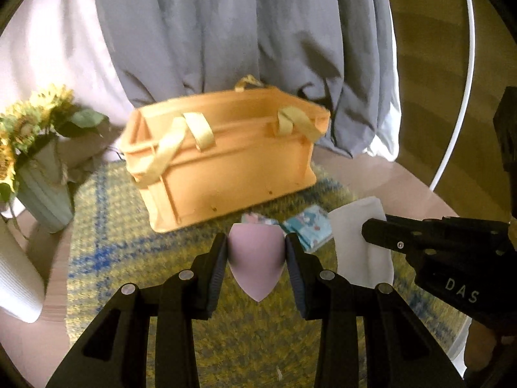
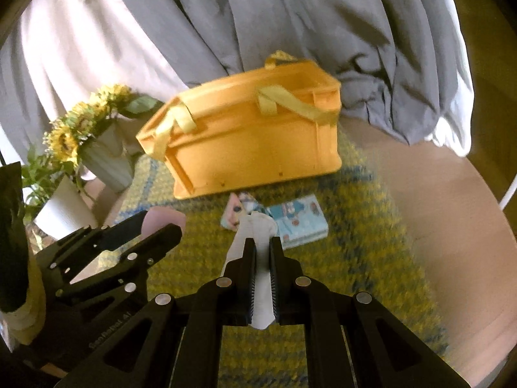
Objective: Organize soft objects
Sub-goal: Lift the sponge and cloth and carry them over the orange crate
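Note:
A pink teardrop-shaped sponge [image 1: 255, 268] hangs above the rug, and my left gripper [image 1: 257, 238] is shut on it, pads pressing both its sides. In the right wrist view the same sponge [image 2: 166, 217] shows between the left gripper's [image 2: 161, 223] fingers. My right gripper [image 2: 262, 243] is shut on a white sock [image 2: 261, 297], which hangs from its pads. From the left wrist view the sock [image 1: 355, 242] droops off the right gripper [image 1: 371, 231]. The open orange storage bin [image 1: 226, 155] [image 2: 255, 142], with yellow strap handles, stands just beyond both grippers.
Two patterned tissue packs [image 2: 299, 223] [image 2: 236, 215] lie on the yellow-blue rug [image 2: 355, 242] in front of the bin. A vase of sunflowers [image 1: 42, 190] and a white ribbed pot [image 1: 16, 278] stand at the left. Grey curtain [image 1: 226, 32] hangs behind; the round table's edge [image 2: 468, 226] curves at the right.

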Available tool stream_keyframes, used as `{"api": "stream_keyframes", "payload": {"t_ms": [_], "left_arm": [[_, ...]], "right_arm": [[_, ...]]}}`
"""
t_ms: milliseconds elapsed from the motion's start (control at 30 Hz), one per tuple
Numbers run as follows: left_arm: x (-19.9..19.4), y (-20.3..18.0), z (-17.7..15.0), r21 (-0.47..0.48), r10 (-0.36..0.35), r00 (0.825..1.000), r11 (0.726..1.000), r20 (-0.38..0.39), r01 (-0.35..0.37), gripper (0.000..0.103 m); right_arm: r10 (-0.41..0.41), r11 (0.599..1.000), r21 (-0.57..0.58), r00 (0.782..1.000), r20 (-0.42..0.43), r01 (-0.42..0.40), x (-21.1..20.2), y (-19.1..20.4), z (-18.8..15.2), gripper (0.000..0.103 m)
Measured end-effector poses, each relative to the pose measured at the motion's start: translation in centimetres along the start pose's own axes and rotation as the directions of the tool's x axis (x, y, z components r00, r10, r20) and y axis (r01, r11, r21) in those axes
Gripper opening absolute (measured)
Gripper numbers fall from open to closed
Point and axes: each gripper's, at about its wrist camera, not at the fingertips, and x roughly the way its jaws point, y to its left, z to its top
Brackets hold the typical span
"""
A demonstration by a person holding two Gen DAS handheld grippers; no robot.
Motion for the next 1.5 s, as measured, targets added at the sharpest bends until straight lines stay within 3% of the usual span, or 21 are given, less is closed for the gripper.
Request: {"api": "stream_keyframes", "payload": {"t_ms": [433, 767, 1500], "left_arm": [[-3.4, -0.7, 2.4, -0.029, 0.081, 0.989, 0.997, 0.124, -0.078, 0.036], [-5.2, -0.8, 4.9, -0.042, 0.130, 0.969, 0.991, 0.211, -0.124, 0.036], [-3.8, -0.5, 11.0, -0.055, 0.204, 0.928, 0.979, 0.311, -0.196, 0.036]], "right_arm": [[0.043, 0.998, -0.055, 0.991, 0.125, -0.037, -3.1, 0.3, 2.6, 0.010], [0.084, 0.995, -0.074, 0.974, 0.211, -0.070, -4.4, 0.3, 5.1, 0.010], [0.129, 0.990, -0.106, 0.926, 0.355, -0.097, -3.9, -1.0, 12.0, 0.010]]}}
